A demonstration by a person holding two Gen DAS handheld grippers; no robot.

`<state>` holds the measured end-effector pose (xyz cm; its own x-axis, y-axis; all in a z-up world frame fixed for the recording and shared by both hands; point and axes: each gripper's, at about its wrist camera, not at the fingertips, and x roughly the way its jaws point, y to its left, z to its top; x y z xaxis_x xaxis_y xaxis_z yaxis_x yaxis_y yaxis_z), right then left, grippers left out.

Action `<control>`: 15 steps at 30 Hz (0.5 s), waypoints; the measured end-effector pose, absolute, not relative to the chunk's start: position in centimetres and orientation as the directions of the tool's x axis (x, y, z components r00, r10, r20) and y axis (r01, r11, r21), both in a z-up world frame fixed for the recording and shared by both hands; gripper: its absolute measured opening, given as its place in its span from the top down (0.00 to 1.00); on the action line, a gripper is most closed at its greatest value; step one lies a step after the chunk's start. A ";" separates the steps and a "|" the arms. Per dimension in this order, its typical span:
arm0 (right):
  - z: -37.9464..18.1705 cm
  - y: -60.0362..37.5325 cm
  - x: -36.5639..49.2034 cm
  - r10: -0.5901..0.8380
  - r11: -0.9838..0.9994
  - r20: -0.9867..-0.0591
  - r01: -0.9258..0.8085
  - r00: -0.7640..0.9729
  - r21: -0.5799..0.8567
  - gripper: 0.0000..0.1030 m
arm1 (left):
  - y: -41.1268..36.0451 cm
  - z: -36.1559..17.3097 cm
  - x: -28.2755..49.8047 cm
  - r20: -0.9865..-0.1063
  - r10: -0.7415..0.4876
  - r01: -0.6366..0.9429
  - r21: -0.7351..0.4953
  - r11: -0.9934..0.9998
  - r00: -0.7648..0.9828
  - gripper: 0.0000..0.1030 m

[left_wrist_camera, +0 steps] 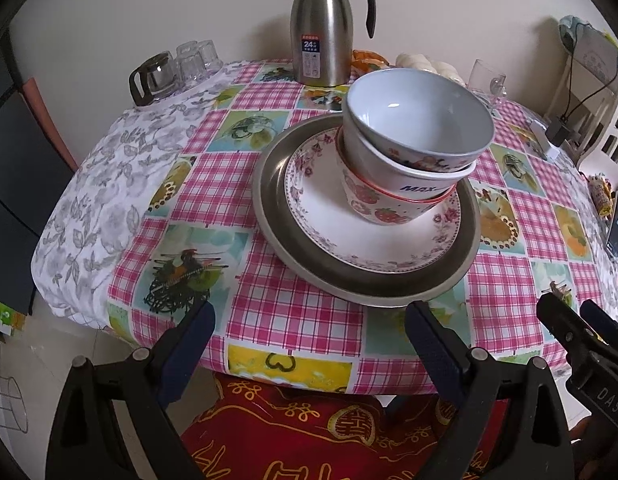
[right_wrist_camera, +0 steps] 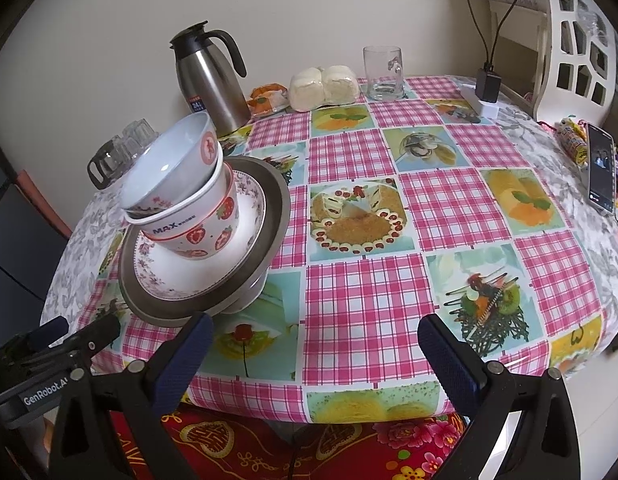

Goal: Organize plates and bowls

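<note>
Item: one stack, on the bench, centre-left of its checked cloth.

- Base: metal tray (left_wrist_camera: pixel 269 216), round, lying flat.
- On the tray: floral plate (left_wrist_camera: pixel 389 248), sitting inside the tray's rim.
- On the plate: strawberry bowl (left_wrist_camera: pixel 373 208), then a white bowl (left_wrist_camera: pixel 413 176) printed "MAX", then a pale blue bowl (left_wrist_camera: pixel 417 120) on top. The three nest but lean; the top one tilts.

Position relative to the tray: your left tool (left_wrist_camera: pixel 309 320) sits just short of the tray's near rim, fingers spread wide and holding nothing, facing the stack head on. Your right tool (right_wrist_camera: pixel 313 332), likewise spread and empty, has the tray off to its left. The left is the nearer, by my judgement.

Behind the tray: steel flask (left_wrist_camera: pixel 321 40), label reading "24".

Other writing: "GenRobot.AI" on the left tool's body in the right wrist view; "DAS" on the right tool's body in the left wrist view.
</note>
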<state>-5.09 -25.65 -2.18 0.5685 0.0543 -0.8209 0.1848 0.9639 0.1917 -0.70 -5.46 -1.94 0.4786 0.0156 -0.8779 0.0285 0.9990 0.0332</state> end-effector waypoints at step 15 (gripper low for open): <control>-2.7 -25.8 -4.6 0.041 0.963 -0.834 0.200 0.550 0.179 0.00 | -5.2 -2.5 -0.2 -0.887 0.031 0.017 0.043 0.999 0.462 0.07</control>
